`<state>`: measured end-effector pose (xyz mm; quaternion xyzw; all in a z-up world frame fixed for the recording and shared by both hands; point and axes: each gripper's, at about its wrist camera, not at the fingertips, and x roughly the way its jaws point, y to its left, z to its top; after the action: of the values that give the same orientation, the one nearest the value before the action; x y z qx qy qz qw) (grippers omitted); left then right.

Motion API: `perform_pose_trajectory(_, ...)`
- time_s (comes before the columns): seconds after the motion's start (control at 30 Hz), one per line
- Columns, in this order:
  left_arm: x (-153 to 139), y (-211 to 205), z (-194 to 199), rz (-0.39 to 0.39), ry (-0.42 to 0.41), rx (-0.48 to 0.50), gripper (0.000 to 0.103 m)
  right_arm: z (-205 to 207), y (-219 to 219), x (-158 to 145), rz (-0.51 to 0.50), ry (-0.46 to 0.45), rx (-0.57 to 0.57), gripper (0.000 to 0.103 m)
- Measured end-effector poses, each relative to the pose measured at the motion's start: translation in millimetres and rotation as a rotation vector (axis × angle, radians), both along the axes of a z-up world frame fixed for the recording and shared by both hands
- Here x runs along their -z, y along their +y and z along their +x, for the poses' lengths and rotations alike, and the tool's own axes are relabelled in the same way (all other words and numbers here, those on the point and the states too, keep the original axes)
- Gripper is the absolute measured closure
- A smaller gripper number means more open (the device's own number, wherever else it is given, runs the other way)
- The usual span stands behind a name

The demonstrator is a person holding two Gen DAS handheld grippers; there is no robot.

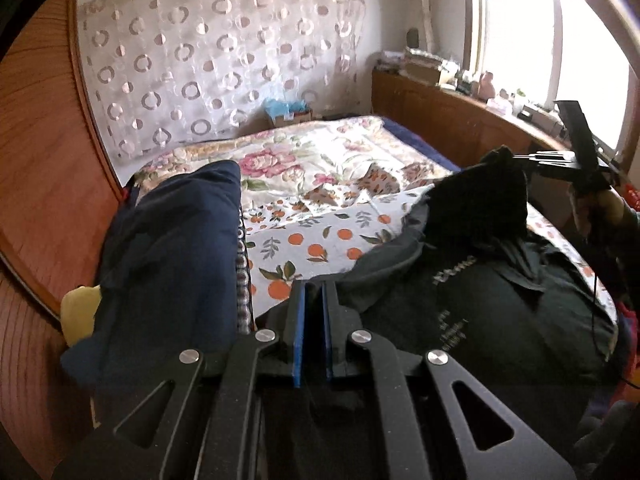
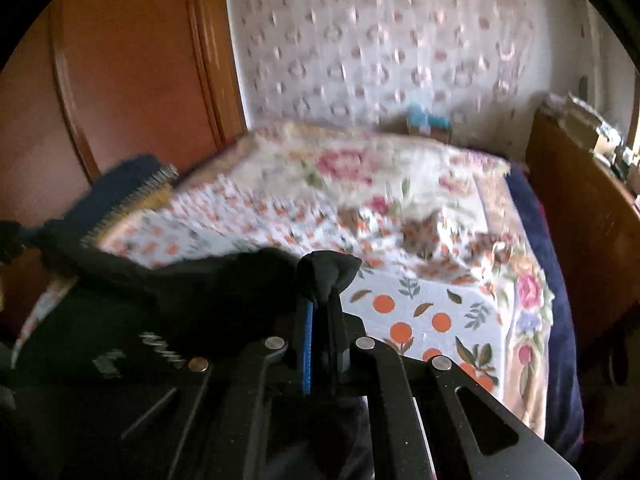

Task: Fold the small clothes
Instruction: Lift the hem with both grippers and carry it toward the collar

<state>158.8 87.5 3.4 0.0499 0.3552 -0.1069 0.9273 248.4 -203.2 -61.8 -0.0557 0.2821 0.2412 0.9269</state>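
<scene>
A bed (image 1: 320, 236) with an orange-print sheet is filling a bedroom hung with a circle-patterned curtain (image 1: 216, 60). A dark T-shirt (image 1: 480, 300) is lying on the bed's near edge, beside a navy folded stack (image 1: 172, 248), probably to be folded. The right gripper (image 2: 326, 280) is pinching a raised corner of the shirt between closed jaws, likely lifting it to fold over. The left gripper (image 1: 315, 292) is sitting closed at the shirt's near hem; whether it is gripping cloth cannot be told.

Orange-print bedsheet (image 1: 320, 236), floral quilt (image 1: 304, 152), circle-patterned curtain (image 1: 208, 52), wooden wardrobe (image 2: 132, 72), cluttered windowsill (image 1: 472, 80), navy bundle (image 1: 172, 248)
</scene>
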Motion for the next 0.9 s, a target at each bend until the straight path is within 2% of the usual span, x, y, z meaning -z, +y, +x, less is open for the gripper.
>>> perform_pose_trajectory(0.1,-6.3,-0.9,-27.6,-0.007,-0.028,0.009,0.095,-42.3,-19.8,-13.6,0.027,-0.060,0.009,0.098)
perform_pose_trajectory(0.23,-9.6,-1.0,-61.5,-0.012,-0.046,0.029,0.095,-99.0,-43.4,-14.0,0.041,-0.088,0.005,0.098)
perform_pose_trajectory(0.37,-9.5,4.8,-101.4,-0.021,-0.069,0.019,0.095,-153.5,-67.5,0.5,0.048,-0.092,0.005,0.098)
perform_pose_trajectory(0.57,-7.1,25.6,-162.0,-0.107,-0.102,-0.028,0.095,-222.3,-95.0,17.8,0.053,-0.060,-0.003,0.098)
perform_pose_trajectory(0.77,1.6,38.9,-192.1,-0.157,-0.107,-0.067,0.095,-260.5,-109.4,13.0,0.023,-0.028,-0.010,0.098)
perform_pose_trajectory(0.9,-2.6,36.4,-208.7,-0.168,-0.113,-0.065,0.095,-262.2,-103.2,-11.2,-0.002,-0.037,-0.021,0.098)
